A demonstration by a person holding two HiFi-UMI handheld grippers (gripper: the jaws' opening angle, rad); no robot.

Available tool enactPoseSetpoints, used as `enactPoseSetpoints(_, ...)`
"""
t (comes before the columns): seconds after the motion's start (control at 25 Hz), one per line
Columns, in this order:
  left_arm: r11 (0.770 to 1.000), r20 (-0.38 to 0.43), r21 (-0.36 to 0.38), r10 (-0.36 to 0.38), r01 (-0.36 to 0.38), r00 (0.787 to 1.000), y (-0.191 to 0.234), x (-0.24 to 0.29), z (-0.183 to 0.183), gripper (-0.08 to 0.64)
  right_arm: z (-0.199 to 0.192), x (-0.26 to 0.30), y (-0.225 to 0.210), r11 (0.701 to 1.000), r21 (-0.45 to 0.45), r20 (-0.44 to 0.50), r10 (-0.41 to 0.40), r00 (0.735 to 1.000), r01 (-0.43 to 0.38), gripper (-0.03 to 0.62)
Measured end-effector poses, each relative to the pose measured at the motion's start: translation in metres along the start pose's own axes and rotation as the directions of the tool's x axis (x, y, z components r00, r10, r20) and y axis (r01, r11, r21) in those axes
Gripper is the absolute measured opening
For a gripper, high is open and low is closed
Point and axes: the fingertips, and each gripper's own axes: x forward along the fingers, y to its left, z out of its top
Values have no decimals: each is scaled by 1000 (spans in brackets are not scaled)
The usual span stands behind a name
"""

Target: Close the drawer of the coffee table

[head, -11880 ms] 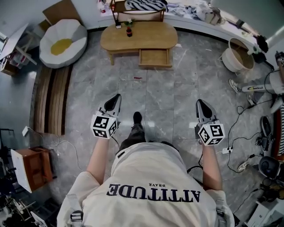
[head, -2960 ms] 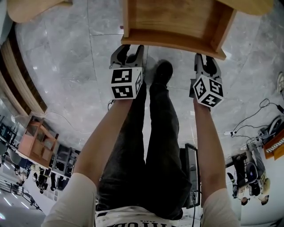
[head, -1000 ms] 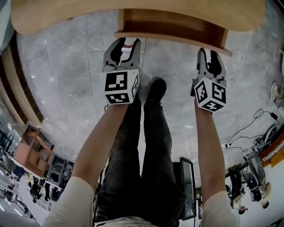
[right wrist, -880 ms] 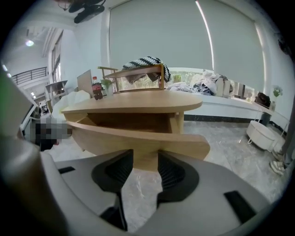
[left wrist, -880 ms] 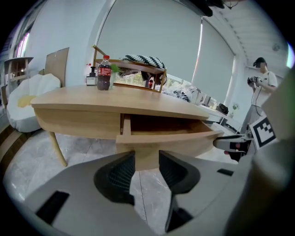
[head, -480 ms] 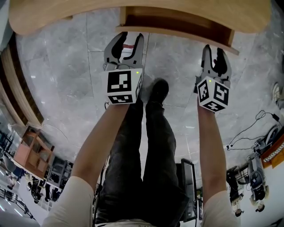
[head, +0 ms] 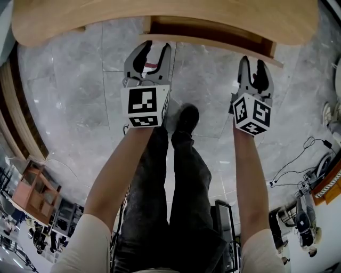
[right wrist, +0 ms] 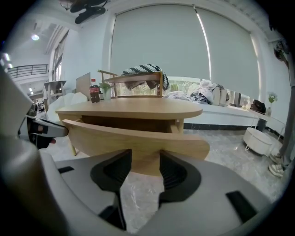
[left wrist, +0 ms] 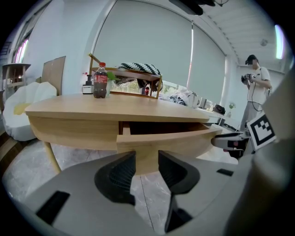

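Note:
The wooden coffee table fills the top of the head view. Its drawer stands partly out, with a strip of dark inside showing under the tabletop. My left gripper sits just in front of the drawer front's left end, jaws wide and closing slightly, nothing between them. My right gripper is just short of the right end, jaws opening and empty. In each gripper view the curved drawer front lies right ahead of the fingertips. I cannot tell whether either gripper touches the drawer.
A cola bottle and a wooden rack with striped cloth stand on the tabletop. My legs and a black shoe are between the grippers. A slatted bench runs at left, cables lie at right, and a person stands beyond.
Since three seconds ago the drawer has slid far in under the tabletop. Over the last second both grippers have stayed close to its front.

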Motion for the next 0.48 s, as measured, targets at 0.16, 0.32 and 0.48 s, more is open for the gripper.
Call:
enactPoseSetpoints(0.16,1000,21,5,11,-11,1000,4,3,2,163,2,5,2,1000,-4,14,3,1000,-3,211)
enactPoseSetpoints(0.32,1000,32,2,14,-14,999,4,7,4,164,4,8,0,1000,-14,21,10,1000,-9,212)
enactPoseSetpoints(0.48,1000,35,16,18,-18,999,8,14,6,164,6,16,-1,1000,-19,25,-4,1000,5,198)
